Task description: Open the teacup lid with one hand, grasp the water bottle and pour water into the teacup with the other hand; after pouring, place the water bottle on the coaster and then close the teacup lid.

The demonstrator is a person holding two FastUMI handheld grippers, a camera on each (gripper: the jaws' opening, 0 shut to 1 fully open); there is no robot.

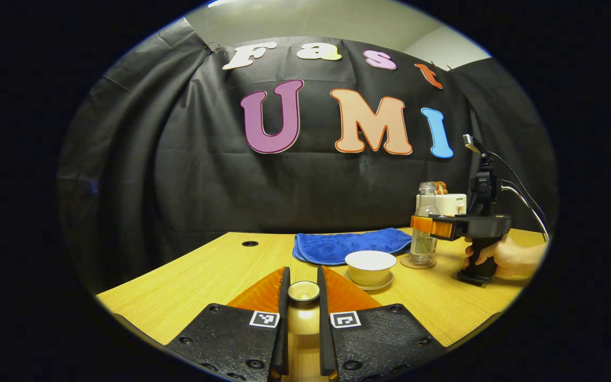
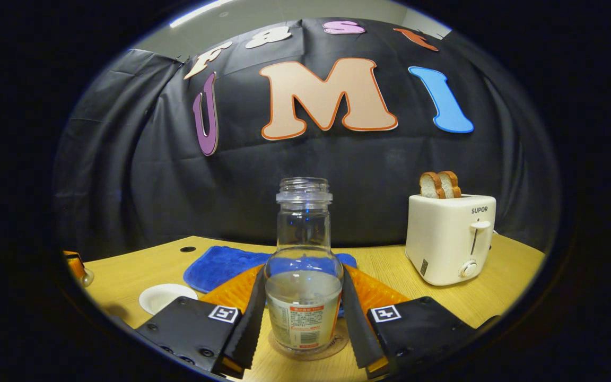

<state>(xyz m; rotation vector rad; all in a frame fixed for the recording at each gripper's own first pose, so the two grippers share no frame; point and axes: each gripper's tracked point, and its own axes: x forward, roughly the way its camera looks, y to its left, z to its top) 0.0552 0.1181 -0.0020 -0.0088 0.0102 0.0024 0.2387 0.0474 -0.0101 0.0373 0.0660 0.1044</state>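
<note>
Lid (image 1: 304, 291) pinched in left jaws, held level; right jaws bracket bottle (image 2: 304, 286) on coaster (image 2: 337, 347) — contact unclear.

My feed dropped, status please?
Left hand-held gripper shut on small round teacup lid. Right hand-held gripper around clear glass water bottle on round coaster. White teacup open.

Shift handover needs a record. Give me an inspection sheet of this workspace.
Surface: wooden table, one grommet hole.
Job's things: teacup uncovered on saucer; teacup lid in left claw; water bottle upright on coaster, capless, part full.
Clutter: blue towel; toaster holding bread.
Grippers: left claw shut on teacup lid; right claw flanks water bottle, contact unclear.
Cables: cable off right gripper.
Surroundings: black cloth wall.
</note>
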